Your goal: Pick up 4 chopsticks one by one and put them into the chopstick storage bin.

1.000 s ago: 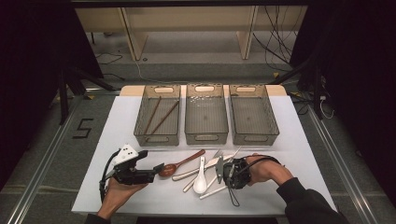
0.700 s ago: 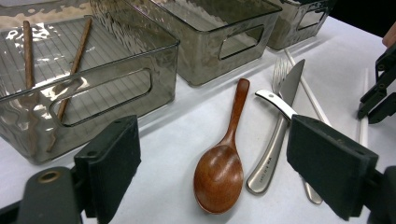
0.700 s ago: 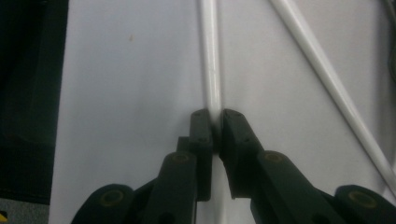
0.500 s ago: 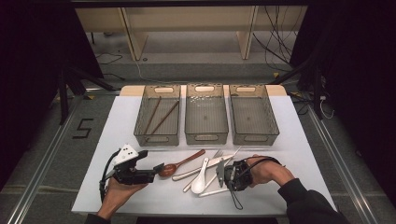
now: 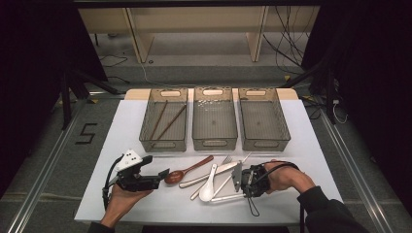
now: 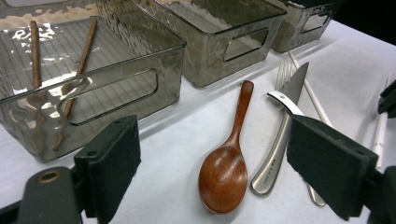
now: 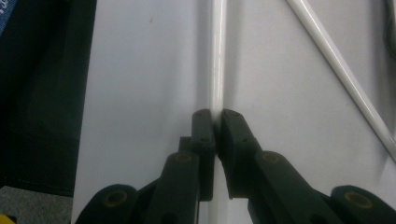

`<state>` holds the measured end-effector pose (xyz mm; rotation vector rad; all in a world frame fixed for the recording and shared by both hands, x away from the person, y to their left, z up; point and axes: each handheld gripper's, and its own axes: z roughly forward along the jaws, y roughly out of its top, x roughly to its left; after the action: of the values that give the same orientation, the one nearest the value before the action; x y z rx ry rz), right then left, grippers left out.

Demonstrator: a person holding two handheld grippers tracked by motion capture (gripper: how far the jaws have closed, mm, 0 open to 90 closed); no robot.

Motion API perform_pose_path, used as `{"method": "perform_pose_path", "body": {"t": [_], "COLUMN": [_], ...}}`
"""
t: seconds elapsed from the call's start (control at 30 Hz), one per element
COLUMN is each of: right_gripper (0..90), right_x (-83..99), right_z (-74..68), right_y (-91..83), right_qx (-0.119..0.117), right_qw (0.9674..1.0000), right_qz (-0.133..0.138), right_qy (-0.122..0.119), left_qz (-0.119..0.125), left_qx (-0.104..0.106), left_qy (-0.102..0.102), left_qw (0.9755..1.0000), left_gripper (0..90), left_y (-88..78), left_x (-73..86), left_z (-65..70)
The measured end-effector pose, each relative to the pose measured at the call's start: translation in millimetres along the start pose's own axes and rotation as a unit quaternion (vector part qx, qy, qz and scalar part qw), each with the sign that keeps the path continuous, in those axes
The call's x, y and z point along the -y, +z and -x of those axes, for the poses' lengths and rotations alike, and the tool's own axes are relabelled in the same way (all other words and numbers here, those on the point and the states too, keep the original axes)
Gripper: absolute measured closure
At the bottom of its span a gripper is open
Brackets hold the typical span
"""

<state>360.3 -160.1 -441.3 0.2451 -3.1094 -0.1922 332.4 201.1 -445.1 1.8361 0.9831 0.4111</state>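
My right gripper (image 7: 215, 116) is shut on a white chopstick (image 7: 217, 56) that lies on the white table; from above it sits at the cutlery pile's right end (image 5: 241, 180). A second white chopstick (image 7: 343, 70) lies apart to its right. My left gripper (image 6: 219, 154) is open, its pads (image 6: 114, 158) standing either side of a brown wooden spoon (image 6: 224, 172) without touching it. In the high view this gripper (image 5: 163, 176) rests just left of the spoon's bowl (image 5: 173, 176). Beside the spoon lie a knife (image 6: 280, 140), a fork (image 6: 282, 74) and a white ceramic spoon (image 5: 209, 187).
Three clear grey bins stand in a row behind the cutlery. The left bin (image 5: 145, 131) holds two brown chopsticks (image 5: 170, 122). The middle bin (image 5: 214, 143) and right bin (image 5: 265, 144) look empty. The table's front edge is close to both hands.
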Motion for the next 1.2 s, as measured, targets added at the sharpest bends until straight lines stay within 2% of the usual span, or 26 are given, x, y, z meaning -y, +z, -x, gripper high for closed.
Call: {"method": "perform_pose_path", "body": {"t": [0.27, 0.4, 0.53, 0.8, 0.83, 0.9, 1.13, 1.2], "right_gripper": [84.9, 84.9, 84.9, 84.9, 84.9, 84.9, 84.9, 84.9], "right_x": [7.5, 10.8, 9.9, 2.7, 0.8, -2.5, -14.0, -17.3], "right_z": [0.1, 5.1, 11.4, 25.7, 26.8, 31.1, 46.5, 50.6], "right_y": [-15.9, -21.8, -27.5, -38.9, -39.6, -41.4, -45.2, -47.4], "right_qx": [0.011, 0.024, 0.034, 0.054, 0.055, 0.060, 0.071, 0.072], "right_qw": [0.9993, 0.9981, 0.9951, 0.9843, 0.9818, 0.9803, 0.9665, 0.9609], "right_qz": [0.035, 0.056, 0.087, 0.141, 0.149, 0.152, 0.186, 0.206], "right_qy": [-0.003, 0.013, 0.034, 0.092, 0.104, 0.111, 0.162, 0.171], "left_qz": [0.006, 0.008, 0.008, 0.011, 0.012, 0.013, 0.015, 0.014], "left_qx": [-0.006, -0.006, -0.007, -0.009, -0.010, -0.010, -0.012, -0.012], "left_qy": [-0.006, -0.005, -0.005, -0.007, -0.008, -0.008, -0.008, -0.008], "left_qw": [0.9999, 0.9999, 0.9999, 0.9999, 0.9999, 0.9998, 0.9998, 0.9998], "left_gripper": [17.0, 17.0, 17.0, 17.0, 17.0, 17.0, 17.0, 17.1], "left_y": [-1.7, -2.4, -2.8, -3.3, -3.3, -3.5, -4.2, -4.5], "left_x": [0.0, -0.2, -0.2, -0.1, -0.1, -0.2, -0.1, -0.1], "left_z": [-2.3, -3.3, -3.6, -3.8, -3.7, -3.7, -4.5, -4.7]}}
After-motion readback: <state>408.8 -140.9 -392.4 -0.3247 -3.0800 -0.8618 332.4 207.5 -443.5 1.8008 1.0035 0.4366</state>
